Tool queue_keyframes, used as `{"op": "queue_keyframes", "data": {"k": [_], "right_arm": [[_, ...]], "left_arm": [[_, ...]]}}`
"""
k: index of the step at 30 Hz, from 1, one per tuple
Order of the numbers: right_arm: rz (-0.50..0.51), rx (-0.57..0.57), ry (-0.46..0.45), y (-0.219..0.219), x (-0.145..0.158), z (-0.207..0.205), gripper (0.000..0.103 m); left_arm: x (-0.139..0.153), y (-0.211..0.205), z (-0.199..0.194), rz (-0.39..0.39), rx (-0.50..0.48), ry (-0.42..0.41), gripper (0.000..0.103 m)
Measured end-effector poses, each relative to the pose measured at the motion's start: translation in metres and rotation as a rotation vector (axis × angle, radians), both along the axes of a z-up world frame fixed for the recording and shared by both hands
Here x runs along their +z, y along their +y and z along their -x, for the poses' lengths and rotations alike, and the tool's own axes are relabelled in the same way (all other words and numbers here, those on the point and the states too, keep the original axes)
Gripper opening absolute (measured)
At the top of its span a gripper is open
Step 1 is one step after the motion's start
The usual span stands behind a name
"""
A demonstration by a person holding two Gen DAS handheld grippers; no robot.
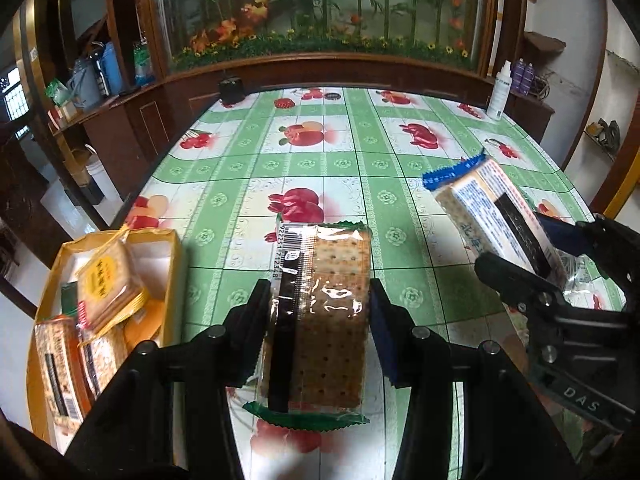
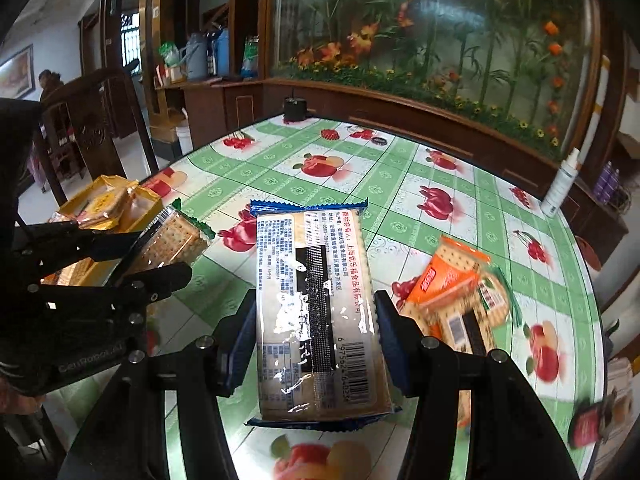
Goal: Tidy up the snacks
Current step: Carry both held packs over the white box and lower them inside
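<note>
Over on the left, a yellow box (image 1: pixel 174 264) sits at the table's edge. Inside it lie a few cracker packs (image 1: pixel 108 288), some flat and some leaning on each other. Next to it, the left gripper (image 1: pixel 320 312) squeezes a green-edged cracker pack (image 1: pixel 332 320) between its two fingers, lifted above the fruit tablecloth (image 1: pixel 304 168). Further right, the right gripper (image 2: pixel 316 340) pinches a blue-edged cracker pack (image 2: pixel 316 312) the same way, label side up. Beside it, an orange cracker pack (image 2: pixel 452 280) lies on the table with another pack just under it. A white spray bottle (image 2: pixel 560 184) stands at the far right edge.
</note>
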State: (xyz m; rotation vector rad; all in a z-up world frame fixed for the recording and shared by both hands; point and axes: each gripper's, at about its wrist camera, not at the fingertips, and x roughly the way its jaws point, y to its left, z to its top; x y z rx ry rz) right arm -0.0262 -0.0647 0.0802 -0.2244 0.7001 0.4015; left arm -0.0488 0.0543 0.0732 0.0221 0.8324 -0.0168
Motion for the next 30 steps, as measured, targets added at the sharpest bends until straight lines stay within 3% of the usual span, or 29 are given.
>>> {"op": "queue_keyframes", "data": {"k": [13, 30], "right_arm": [[-0.035, -0.023, -0.007, 0.012, -0.001, 0.038, 0.056], [-0.011, 0.081, -0.023, 0.062, 0.006, 0.05, 0.056]], "left_arm": [[0.008, 0.021, 0.037, 0.0, 0.022, -0.052, 0.05], [0.017, 0.078, 0.062, -0.01, 0.125, -0.091, 0.05]]}}
